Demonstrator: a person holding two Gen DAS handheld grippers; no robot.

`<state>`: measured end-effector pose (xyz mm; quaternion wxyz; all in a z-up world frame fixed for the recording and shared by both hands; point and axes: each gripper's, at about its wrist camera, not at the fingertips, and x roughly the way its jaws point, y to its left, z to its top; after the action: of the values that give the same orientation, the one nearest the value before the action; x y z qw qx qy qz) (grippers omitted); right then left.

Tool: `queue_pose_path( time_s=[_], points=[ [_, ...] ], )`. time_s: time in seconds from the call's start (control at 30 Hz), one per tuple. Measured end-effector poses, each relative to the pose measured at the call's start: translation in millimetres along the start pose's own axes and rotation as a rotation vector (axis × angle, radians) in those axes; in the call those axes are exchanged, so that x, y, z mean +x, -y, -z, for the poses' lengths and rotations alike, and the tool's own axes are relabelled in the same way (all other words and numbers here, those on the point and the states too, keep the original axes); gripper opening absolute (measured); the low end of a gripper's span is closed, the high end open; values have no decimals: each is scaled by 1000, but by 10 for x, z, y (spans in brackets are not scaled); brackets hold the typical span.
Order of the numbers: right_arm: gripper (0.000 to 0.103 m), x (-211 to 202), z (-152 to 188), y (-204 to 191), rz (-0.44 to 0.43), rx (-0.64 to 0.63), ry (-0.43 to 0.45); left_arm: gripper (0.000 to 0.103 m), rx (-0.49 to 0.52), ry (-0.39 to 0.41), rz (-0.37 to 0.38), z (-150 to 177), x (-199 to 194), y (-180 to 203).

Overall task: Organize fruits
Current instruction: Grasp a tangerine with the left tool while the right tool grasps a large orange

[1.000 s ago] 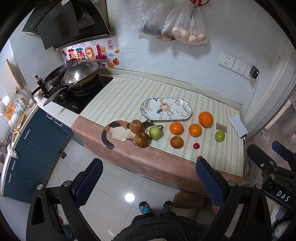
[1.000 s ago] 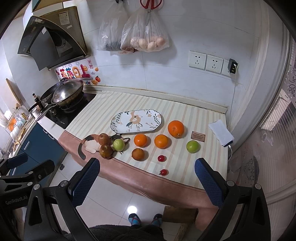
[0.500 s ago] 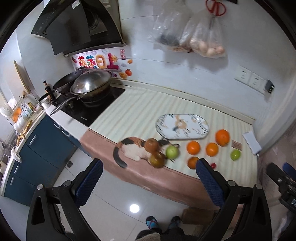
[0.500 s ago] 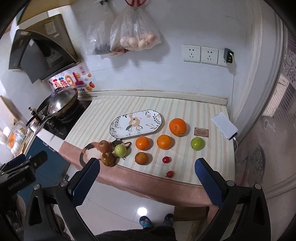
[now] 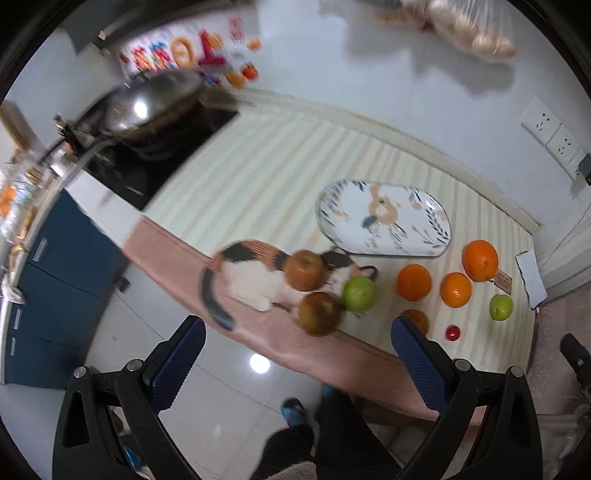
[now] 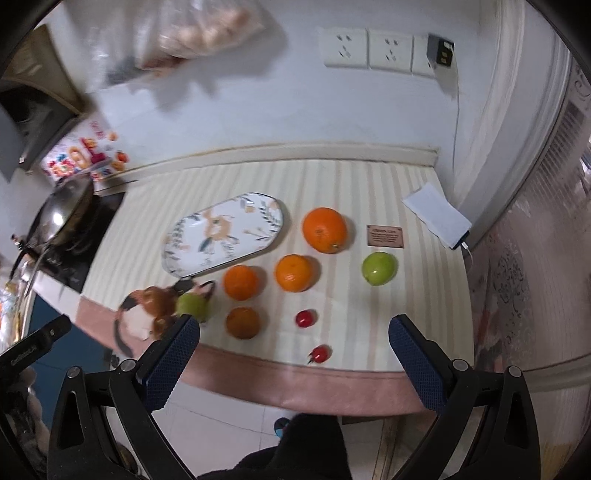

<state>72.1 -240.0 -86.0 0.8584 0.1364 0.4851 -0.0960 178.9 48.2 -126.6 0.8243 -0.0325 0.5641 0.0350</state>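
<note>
An oval floral plate [image 5: 384, 218] [image 6: 225, 232] lies bare on the striped counter mat. Around it sit fruits: a big orange [image 6: 324, 229] [image 5: 480, 259], two smaller oranges [image 6: 297, 272] [image 6: 242, 281], a dull orange one [image 6: 243, 322], a green apple [image 6: 379, 267] [image 5: 501, 307], two small red tomatoes [image 6: 306, 318] [image 6: 320, 353]. At the left, two brown apples [image 5: 305, 269] [image 5: 319, 313] and a green apple [image 5: 359, 292] rest on a cat-shaped mat [image 5: 251, 277]. My left gripper [image 5: 295, 350] and right gripper [image 6: 293, 349] are both open, empty, and hover short of the counter's front edge.
A wok [image 5: 147, 107] sits on a black hob [image 5: 162, 155] at the left. Wall sockets [image 6: 384, 50] and a hanging bag of eggs [image 6: 207, 33] are on the back wall. A small brown card [image 6: 385, 235] and a white power bank [image 6: 437, 216] lie at the right. A person's feet [image 5: 295, 410] show below.
Both grippers have moved closer to the counter, so the fruits appear larger. The views are motion-blurred. Nothing on the counter has moved.
</note>
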Motion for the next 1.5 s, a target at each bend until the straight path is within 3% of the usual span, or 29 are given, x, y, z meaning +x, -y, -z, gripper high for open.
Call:
queue_pose_path(
  time_s=[0.33,0.63,0.77,1.0,1.17,1.27,1.33,1.5],
  points=[
    [103,1488,-928,489,-19,16,-196,102,115,-283,65,-517,1217,1131],
    [103,2624,-1290,617,-11,-16,-371,98,182,-485,41,-516,2204,1707],
    [103,2880,-1365,626,-8,-24,-415,95,189,-497,24,-506,2390,1796],
    [102,3221,-1409,549,-27,-61,-479,64,214,-514,12,-476,2557,1912],
    [98,3357,-1327,488,-45,-73,-518,63,250,-478,-14,-419,2619,1957],
    [89,3452,-1268,478,-50,-69,-538,62,253,-448,-15,-448,2591,1946],
    [83,3457,-1261,491,-80,-51,-522,62,253,-425,-3,-443,2534,1973],
    [82,3419,-1226,436,-48,-79,-484,62,235,-400,9,-321,2469,1943]
  ],
)
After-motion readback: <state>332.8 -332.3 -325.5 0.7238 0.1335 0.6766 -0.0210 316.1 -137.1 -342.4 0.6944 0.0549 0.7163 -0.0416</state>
